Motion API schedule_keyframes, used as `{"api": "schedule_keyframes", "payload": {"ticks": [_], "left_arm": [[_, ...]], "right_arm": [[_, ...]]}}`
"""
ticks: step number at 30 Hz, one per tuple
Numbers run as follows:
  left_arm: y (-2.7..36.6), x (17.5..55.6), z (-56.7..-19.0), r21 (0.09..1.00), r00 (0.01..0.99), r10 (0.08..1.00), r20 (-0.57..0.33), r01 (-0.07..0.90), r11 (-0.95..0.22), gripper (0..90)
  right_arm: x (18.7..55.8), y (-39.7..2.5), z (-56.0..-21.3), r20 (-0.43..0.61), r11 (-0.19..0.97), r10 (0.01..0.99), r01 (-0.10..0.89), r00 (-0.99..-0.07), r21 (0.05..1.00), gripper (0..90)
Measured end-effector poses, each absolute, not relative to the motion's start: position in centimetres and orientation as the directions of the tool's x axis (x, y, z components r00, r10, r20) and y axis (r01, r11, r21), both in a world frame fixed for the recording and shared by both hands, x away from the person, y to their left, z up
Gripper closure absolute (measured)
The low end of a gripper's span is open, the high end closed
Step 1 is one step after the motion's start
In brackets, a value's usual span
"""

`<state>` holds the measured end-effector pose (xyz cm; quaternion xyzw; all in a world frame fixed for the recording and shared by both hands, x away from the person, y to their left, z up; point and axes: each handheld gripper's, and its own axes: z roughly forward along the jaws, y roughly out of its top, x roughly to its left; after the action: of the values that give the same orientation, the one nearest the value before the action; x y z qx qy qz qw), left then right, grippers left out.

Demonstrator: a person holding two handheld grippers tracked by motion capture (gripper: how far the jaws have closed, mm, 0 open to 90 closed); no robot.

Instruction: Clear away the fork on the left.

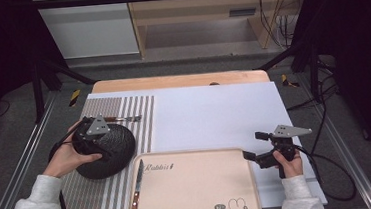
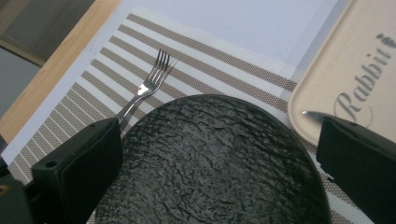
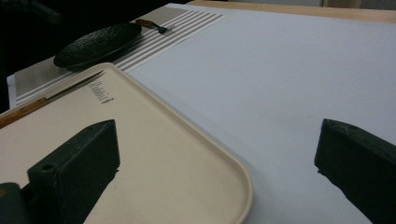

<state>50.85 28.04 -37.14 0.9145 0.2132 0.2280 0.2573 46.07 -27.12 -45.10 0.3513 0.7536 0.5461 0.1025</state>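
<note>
The left gripper [image 1: 94, 141] hangs over the black plate [image 1: 108, 153], which sits on the striped placemat [image 1: 124, 114] at the left of the tabletop [image 1: 209, 112]. Its jaws stand wide apart on either side of the plate and grip nothing, so the plate looks set down and released, or not yet picked up; which one, the pictures cannot say. The fork [image 1: 123, 119] lies on the mat just beyond the plate, on its far side. The knife [image 1: 135, 192] with the wooden handle rests along the left edge of the beige tray [image 1: 200, 193], near the person. As a judgement, the place setting is partly laid: plate and fork are on the mat, and the knife is left to bring over.

The right gripper [image 1: 259, 149] waits by the tray's right edge, jaws spread wide, empty.

The left gripper view gives what the high view hides: the plate's [image 2: 210, 163] rough, pebbled surface, the fork's [image 2: 149, 84] tines pointing away, its handle running in by the plate's rim, and the knife's serrated tip [image 2: 313, 114] on the tray [image 2: 345, 79]. The right gripper view looks low across the tray's [image 3: 187, 163] rounded corner and shows the plate [image 3: 95, 44] sitting flat on the mat, far off.
</note>
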Motion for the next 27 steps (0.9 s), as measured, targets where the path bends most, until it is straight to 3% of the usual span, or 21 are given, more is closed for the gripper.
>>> {"api": "schedule_keyframes", "payload": {"ticks": [27], "left_arm": [[29.8,55.2,-37.6,0.413,0.761,0.442,0.475,0.251,-0.875,1.1]], "right_arm": [[46.1,-27.1,-45.2,0.231,0.158,0.642,0.421,-0.731,0.893,0.3]]}}
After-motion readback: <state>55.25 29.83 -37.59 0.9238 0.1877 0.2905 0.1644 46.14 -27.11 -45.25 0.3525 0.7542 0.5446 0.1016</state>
